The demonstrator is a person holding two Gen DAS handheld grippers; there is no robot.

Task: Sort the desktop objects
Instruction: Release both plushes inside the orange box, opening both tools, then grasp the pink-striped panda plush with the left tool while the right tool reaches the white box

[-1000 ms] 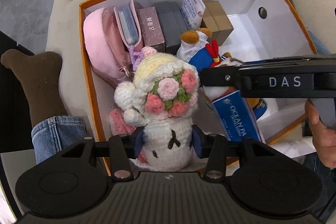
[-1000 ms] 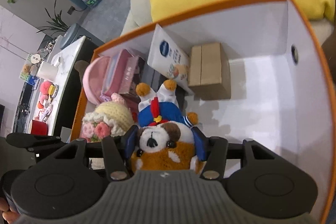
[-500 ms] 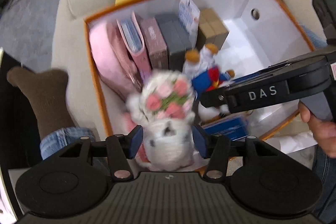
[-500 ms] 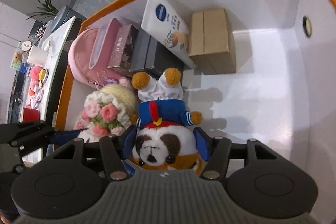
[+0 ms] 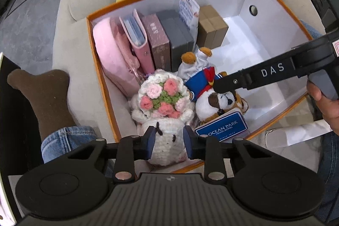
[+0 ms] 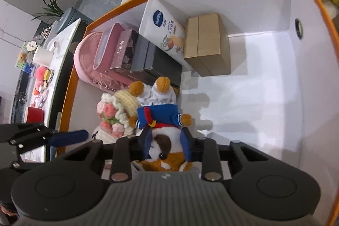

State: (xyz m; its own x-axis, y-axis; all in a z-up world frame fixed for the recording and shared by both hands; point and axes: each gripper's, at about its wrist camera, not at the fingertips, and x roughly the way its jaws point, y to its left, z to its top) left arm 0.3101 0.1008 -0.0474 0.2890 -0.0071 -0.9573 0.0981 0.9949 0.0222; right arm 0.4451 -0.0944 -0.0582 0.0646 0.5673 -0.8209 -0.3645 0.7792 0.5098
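Settling two soft toys into the orange-rimmed white cardboard box (image 5: 275, 20), near its front-left corner: the left hand-held gripper (image 5: 168, 142) clasps the white crocheted doll with pink flowers (image 5: 163, 103), the right hand-held gripper (image 6: 167, 145) the brown-and-white plush dog in a blue sailor suit (image 6: 163, 118). Next, probably, both must let go and lift clear.

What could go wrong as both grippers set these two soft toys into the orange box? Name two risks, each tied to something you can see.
1. The crocheted doll and plush dog sit pressed together; pulling either gripper out may drag or tip the neighbour.
2. The left gripper and right gripper work close together near the orange box wall, so they could knock each other.
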